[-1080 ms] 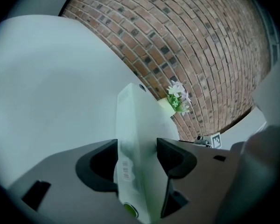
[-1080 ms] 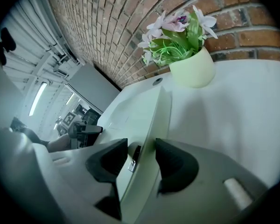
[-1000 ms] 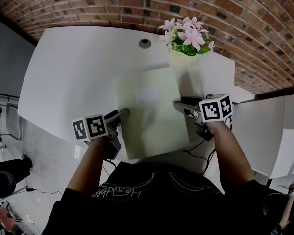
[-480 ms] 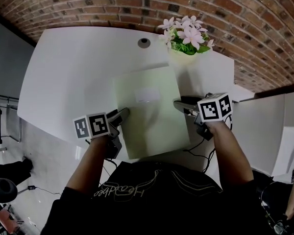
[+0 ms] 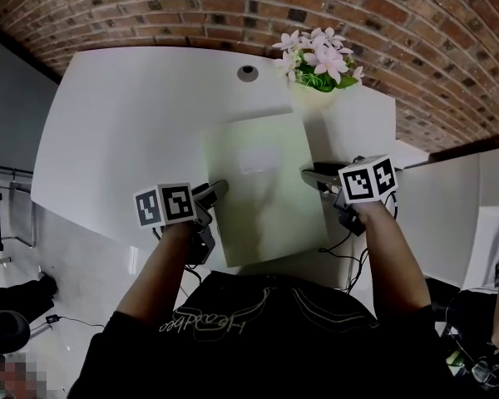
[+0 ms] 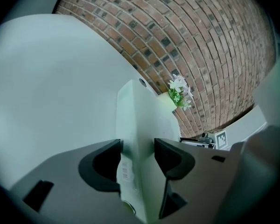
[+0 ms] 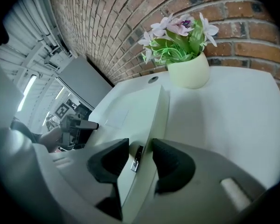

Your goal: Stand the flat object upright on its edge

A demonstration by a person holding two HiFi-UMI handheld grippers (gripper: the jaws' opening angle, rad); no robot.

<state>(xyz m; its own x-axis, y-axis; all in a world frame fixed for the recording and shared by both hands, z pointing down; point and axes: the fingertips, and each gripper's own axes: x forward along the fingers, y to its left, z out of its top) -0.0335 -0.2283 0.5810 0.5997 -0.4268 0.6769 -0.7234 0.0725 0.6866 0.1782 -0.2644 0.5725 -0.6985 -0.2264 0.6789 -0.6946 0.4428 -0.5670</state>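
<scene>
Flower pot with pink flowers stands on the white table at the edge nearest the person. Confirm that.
Wrong on the edge. The flower pot with pink flowers stands on the white table at the edge farthest from the person, by the brick wall, beyond the pale green case. The head view shows it.

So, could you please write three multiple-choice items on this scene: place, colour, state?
1. The flower pot stands: A) on the table by the brick wall B) on the floor C) on a chair
2. The flat object is: A) red B) pale green C) black
3. Between each gripper's tongs: A) nothing B) the flat object's edge C) a stem
1 A, pot beside the bricks; 2 B, its face is pale green; 3 B, left gripper and right gripper, tongs just closing, each clamp an edge.
</scene>
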